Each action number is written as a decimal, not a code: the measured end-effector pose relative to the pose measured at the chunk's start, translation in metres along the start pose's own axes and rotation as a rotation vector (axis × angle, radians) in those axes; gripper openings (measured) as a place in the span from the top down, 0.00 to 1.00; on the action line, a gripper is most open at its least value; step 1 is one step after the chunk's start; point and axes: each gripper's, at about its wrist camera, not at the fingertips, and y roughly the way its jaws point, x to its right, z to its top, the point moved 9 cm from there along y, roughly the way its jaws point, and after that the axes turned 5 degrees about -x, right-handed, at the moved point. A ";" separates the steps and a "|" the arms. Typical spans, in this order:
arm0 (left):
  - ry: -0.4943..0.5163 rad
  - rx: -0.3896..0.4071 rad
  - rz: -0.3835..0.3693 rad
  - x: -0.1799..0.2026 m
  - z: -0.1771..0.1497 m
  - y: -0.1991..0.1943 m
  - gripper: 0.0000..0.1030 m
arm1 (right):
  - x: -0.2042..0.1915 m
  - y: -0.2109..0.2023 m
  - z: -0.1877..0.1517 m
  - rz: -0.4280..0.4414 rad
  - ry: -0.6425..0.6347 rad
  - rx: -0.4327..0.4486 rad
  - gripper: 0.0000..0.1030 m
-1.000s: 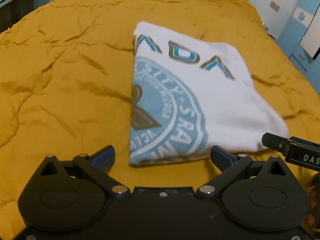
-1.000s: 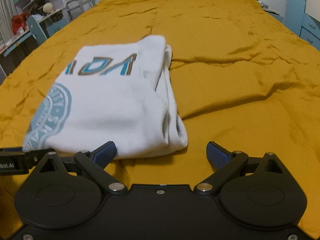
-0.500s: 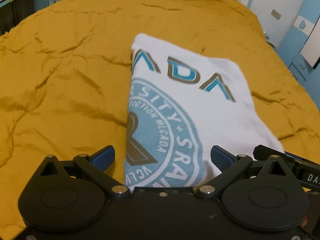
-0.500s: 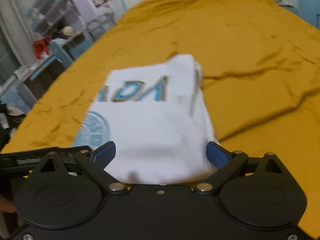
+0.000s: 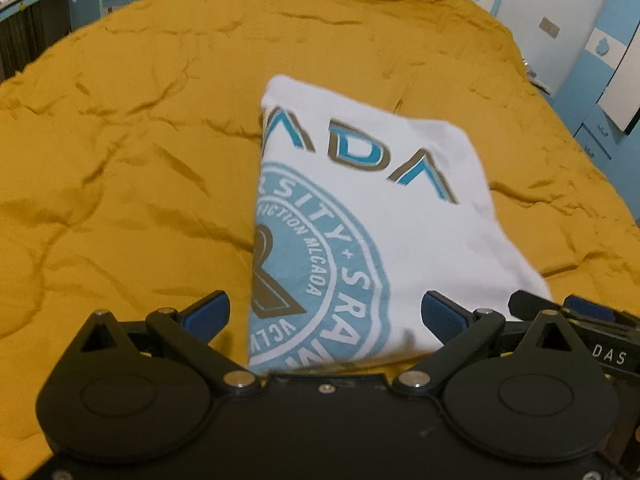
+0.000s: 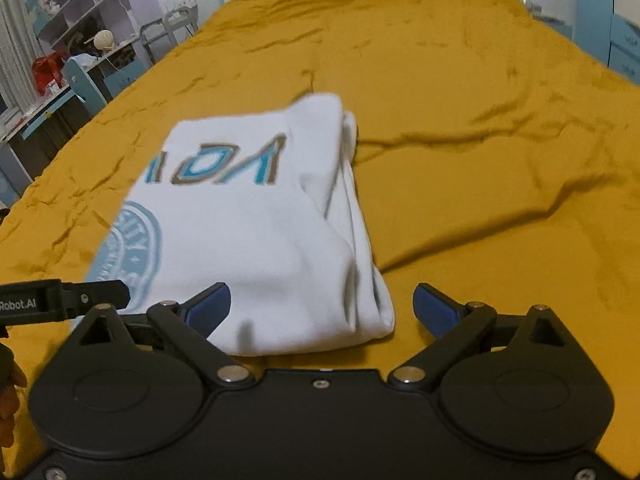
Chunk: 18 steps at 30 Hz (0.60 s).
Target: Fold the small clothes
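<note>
I've got the shirt point(image 5: 360, 216) lying folded on the bed point(image 5: 120, 140), a white bundle with a blue crest and lettering facing up. Both sets of tongs are spread wide and carry nothing. The left tongs point(image 5: 324, 314) straddle the near edge of the shirt over the crest: one pad sits off the cloth on the bare cover, the other over the white part. The right tongs point(image 6: 322, 306) straddle the near right corner, where the stacked layers show along the shirt's right edge point(image 6: 352, 208); their left pad is over cloth and their right pad is over bare bed.

What matters for my next move: the shirt runs lengthwise straight away from both tongs, its short near edge lying just ahead of them. The two tongs sit side by side along that edge, each close enough to show in the other's view, so neither has a real advantage; the left is nearer the crest side, the right nearer the layered side. I judge the fold is well along, and a further half-fold would mean pinching that near edge at both ends and carrying it toward the far end. I can't tell whether the pads touch the cloth yet
</note>
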 end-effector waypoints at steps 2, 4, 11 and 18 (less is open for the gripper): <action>0.012 0.017 0.007 0.002 -0.001 -0.018 0.00 | -0.006 -0.017 0.004 -0.022 -0.025 0.022 0.01; 0.022 0.035 0.015 0.005 -0.003 -0.037 0.00 | -0.012 -0.035 0.007 -0.031 -0.046 0.042 0.01; 0.041 0.088 0.038 0.007 -0.018 -0.102 0.00 | -0.033 -0.096 0.001 -0.006 -0.058 0.051 0.00; 0.043 0.112 0.069 0.012 -0.046 -0.155 0.00 | -0.050 -0.145 -0.015 0.005 -0.077 0.059 0.00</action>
